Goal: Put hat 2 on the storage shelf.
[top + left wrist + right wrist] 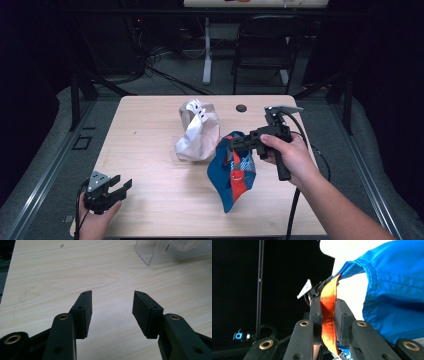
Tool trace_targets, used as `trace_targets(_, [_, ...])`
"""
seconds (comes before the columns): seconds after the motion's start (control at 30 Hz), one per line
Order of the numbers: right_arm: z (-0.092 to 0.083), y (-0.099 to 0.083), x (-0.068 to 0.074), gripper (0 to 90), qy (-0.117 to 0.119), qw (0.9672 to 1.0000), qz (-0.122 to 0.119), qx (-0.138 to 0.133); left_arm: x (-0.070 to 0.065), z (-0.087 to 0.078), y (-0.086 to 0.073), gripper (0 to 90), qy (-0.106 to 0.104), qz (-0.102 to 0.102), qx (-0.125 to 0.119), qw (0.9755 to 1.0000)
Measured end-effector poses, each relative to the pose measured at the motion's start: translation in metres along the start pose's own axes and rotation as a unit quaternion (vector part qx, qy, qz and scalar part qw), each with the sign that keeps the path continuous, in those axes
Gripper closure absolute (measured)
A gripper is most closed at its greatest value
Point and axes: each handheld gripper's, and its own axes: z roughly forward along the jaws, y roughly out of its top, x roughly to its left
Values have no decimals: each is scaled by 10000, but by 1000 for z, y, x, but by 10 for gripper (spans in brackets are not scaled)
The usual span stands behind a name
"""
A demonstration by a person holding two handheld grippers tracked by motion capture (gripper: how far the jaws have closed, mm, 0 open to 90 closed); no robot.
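- Jaws on my right gripper [231,144] are clenched on the orange strap [328,315] of a blue cap [235,175]; in the right gripper view the strap runs up between both pads to the blue fabric edge.
- Jaws on my left gripper [121,185] stand spread apart with nothing between them; in the left gripper view only bare wood lies between the pads [85,312].
- My right hand [290,155] holds its gripper above the right half of the table [150,130], pointing left. The blue cap hangs from it, with its lower end at or just above the tabletop; I cannot tell whether it touches.
- A white cap [197,132] sits on the table just beside the blue one, to its left and farther from me. Whether the two touch, I cannot tell.
- My left hand [95,220] holds its gripper at the near left corner, well apart from both caps.
- A clear plastic piece [170,251] stands on the table at the far right of the left gripper view.
- A small dark round spot [241,108] lies near the table's far edge.
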Motion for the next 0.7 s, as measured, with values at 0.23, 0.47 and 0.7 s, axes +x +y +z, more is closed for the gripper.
trace_targets(0.23, [-24,9,-7,783,2,9990,189,-404,0,1,0,503,-9,-28,-5,10000])
trace_targets(0.47, [-34,18,-6,783,102,9975,291,-634,1,0,0,501,-14,-30,11,10000])
trace_targets(0.7, [-41,26,4,783,133,9961,261,-834,1,0,0,501,-14,-21,11,10000])
